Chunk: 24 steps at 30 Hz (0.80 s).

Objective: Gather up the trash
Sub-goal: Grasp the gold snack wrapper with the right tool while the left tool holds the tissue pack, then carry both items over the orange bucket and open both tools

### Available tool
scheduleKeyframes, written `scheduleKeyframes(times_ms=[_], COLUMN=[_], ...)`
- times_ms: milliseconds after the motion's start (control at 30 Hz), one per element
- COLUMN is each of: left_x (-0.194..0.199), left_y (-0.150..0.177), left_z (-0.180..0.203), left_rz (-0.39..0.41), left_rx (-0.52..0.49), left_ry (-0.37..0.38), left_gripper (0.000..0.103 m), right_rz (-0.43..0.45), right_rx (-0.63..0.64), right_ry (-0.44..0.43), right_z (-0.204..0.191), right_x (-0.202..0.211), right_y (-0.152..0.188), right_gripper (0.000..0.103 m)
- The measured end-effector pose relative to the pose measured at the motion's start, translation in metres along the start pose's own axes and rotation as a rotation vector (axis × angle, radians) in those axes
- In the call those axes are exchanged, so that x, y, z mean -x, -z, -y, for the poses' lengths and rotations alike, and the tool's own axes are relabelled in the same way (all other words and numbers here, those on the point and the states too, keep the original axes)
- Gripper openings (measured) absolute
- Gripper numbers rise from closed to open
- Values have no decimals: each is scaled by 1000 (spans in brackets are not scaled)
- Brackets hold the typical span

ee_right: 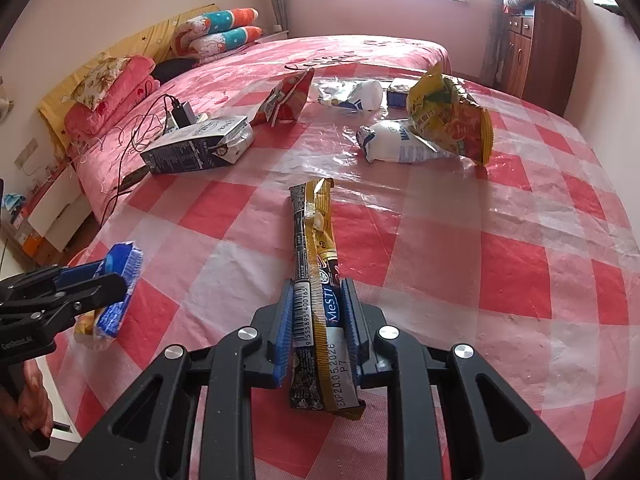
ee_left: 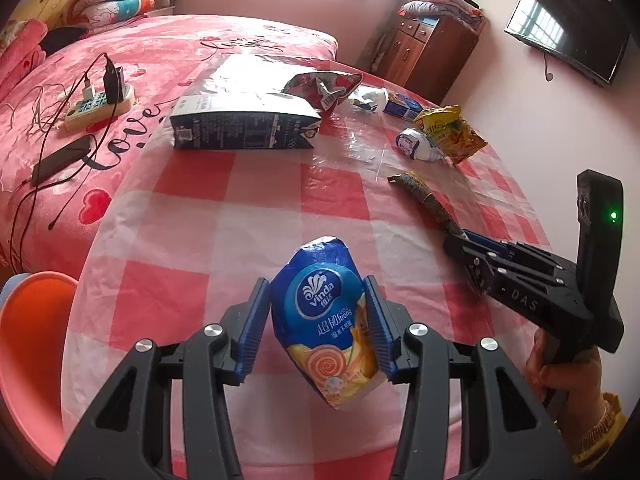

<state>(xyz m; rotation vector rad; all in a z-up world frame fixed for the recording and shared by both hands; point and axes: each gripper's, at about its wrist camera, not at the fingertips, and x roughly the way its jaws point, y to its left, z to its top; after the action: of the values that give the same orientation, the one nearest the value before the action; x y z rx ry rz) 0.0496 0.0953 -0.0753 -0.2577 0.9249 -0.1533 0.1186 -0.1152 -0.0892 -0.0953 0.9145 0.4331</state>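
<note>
Right wrist view: right claw [ee_right: 316,332] pinched coffee sachet [ee_right: 316,264] on desk [ee_right: 480,280]; left claw [ee_left: 316,320] gripped Vinda tissue pack [ee_left: 324,320]. Pickup step; next, lift & bin both.

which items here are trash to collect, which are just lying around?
Trash:
- tissue pack, in left hand-held gripper
- sachet strip, in right hand-held gripper
- milk carton
- red wrapper
- yellow snack bag

Lying about:
- power strip
- phone
- pillows
</note>
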Motion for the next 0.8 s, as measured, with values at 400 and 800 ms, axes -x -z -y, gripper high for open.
scheduleKeyframes(times_ms=[400,800], left_x=[12,32], left_y=[7,5], left_z=[-16,-35], left_rz=[28,66], left_rx=[38,64], left_ry=[50,30], left_gripper=[49,49], right_rz=[-5,4], right_rx=[51,58], right_ry=[68,97], right_z=[-11,-16], right_x=[-1,-1], right_y=[1,0], right_gripper=[23,18])
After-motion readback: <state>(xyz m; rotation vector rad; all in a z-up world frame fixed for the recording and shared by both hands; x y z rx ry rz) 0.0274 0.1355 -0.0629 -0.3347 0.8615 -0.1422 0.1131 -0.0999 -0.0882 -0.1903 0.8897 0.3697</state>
